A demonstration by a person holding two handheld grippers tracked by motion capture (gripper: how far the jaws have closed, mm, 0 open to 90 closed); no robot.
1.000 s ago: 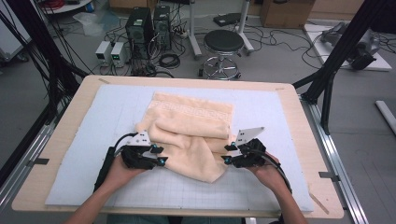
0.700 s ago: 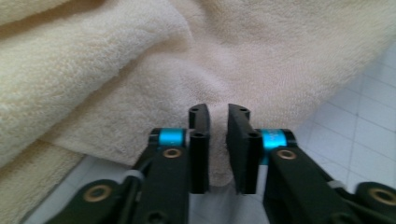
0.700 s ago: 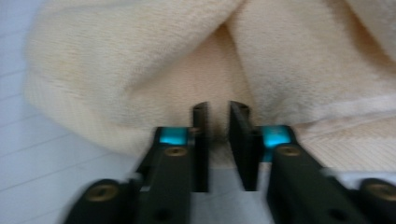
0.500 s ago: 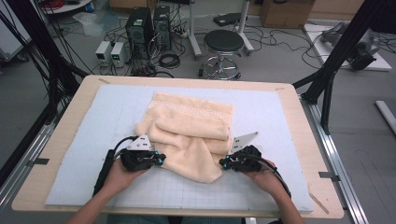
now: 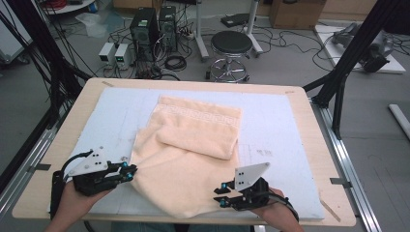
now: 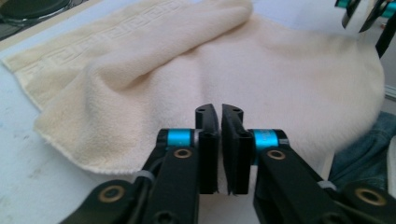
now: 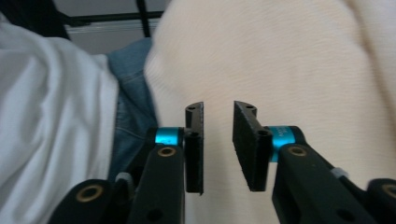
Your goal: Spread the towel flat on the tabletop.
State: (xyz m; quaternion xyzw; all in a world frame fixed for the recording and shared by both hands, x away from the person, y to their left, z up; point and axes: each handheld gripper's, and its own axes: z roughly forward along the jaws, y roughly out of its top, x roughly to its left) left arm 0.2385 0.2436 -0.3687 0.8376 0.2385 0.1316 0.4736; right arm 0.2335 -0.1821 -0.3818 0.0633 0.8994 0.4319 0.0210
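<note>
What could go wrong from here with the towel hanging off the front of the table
The towel droops over the near edge of the table, so it may slide toward the person's lap. The left gripper and right gripper have just been opening, with nothing between the jaws, so neither restrains it. The loose fold on top could slip and undo the layering.
</note>
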